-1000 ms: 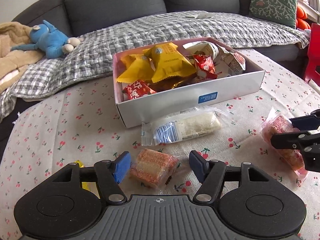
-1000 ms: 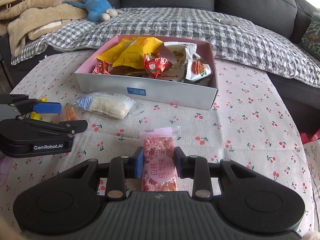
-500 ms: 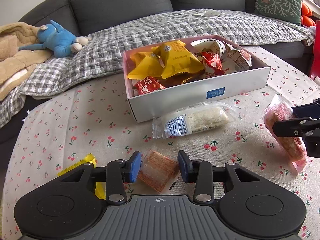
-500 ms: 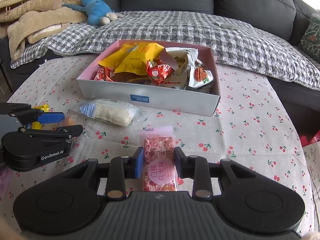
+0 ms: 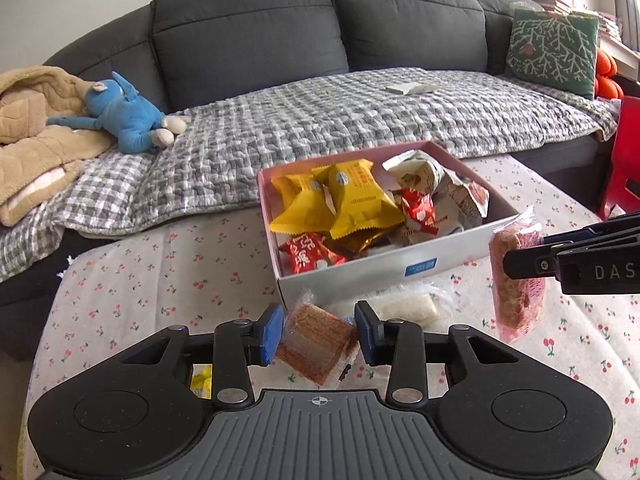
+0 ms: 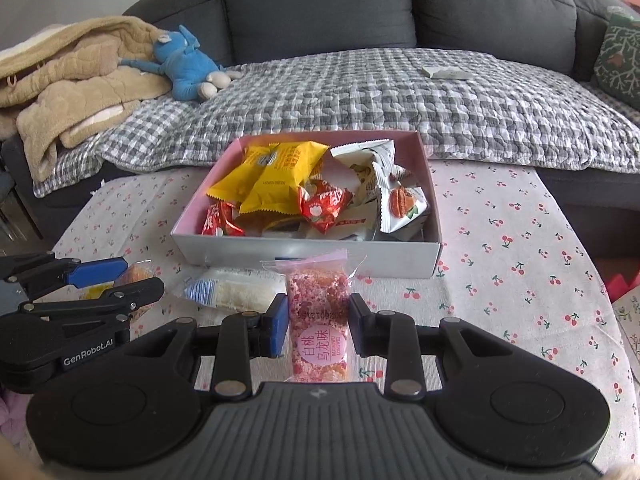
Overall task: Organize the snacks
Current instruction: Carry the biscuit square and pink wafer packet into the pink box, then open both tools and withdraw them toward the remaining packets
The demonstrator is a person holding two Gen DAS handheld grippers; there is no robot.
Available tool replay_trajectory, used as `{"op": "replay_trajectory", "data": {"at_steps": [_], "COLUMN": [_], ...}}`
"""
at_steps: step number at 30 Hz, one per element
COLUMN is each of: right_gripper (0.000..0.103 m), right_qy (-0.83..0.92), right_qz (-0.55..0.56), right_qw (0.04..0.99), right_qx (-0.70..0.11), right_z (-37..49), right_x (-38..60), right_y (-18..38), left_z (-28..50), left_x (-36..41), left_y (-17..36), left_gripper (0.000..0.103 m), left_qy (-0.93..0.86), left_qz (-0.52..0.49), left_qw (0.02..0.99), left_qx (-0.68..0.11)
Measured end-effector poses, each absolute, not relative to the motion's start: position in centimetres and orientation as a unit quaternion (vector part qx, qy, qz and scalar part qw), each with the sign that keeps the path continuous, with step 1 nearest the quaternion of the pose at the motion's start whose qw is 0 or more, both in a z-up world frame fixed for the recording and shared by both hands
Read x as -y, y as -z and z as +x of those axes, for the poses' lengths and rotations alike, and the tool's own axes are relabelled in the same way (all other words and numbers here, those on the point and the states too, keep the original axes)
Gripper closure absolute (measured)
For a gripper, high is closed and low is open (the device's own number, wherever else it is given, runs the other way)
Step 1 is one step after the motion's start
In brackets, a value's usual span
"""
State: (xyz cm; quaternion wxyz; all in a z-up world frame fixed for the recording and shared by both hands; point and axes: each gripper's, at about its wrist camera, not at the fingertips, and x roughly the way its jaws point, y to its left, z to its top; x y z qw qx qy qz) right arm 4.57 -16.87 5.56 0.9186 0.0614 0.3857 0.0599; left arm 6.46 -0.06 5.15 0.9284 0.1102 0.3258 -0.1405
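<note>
My left gripper (image 5: 319, 332) is shut on an orange-brown cake bar in clear wrap (image 5: 316, 342), held above the cherry-print tablecloth (image 5: 132, 300). My right gripper (image 6: 319, 328) is shut on a pink rice-crisp bar (image 6: 319, 320), also lifted off the cloth; the same pink bar (image 5: 516, 280) hangs at the right of the left wrist view. Just beyond both stands the white box with pink lining (image 6: 304, 254), holding yellow, red and white snack packs. A white rice bar in clear wrap (image 6: 236, 290) lies on the cloth in front of the box.
A yellow wrapper (image 5: 200, 380) lies on the cloth under my left gripper. Behind the table stretches a grey sofa (image 5: 260, 28) with a checked blanket (image 5: 320, 120), a blue plush toy (image 5: 128, 120), a beige blanket (image 6: 72, 76) and a green cushion (image 5: 554, 50). A red object (image 5: 624, 156) stands at the right.
My left gripper closed on the cake bar and lifted it off the cloth. My right gripper rose with the pink bar. Both now sit nearer the box.
</note>
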Motion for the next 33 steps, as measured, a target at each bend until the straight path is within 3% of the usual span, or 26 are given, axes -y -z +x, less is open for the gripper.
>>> {"op": "replay_trajectory", "data": {"at_steps": [11, 25, 33], "right_gripper": [0.074, 0.074, 0.071], "right_qy": [-0.064, -0.039, -0.028], "right_qz": [0.125, 0.092, 0.084], "right_qw": [0.914, 0.922, 0.921], "right_qx": [-0.380, -0.374, -0.380], "right_z": [9.8, 17.1, 18.2], "right_x": [18.7, 18.0, 18.1], "right_y": [-5.9, -5.4, -5.1], "left_z": [12.5, 17.8, 18.3], "left_x": [0.9, 2.5, 2.7], "left_y": [-5.9, -3.3, -3.1], "left_gripper": [0.066, 0.065, 0.057], "left_qy": [0.165, 0.156, 0.154], "left_qz": [0.077, 0.085, 0.090], "left_qw": [0.931, 0.927, 0.929], "left_qx": [-0.315, -0.330, -0.325]}}
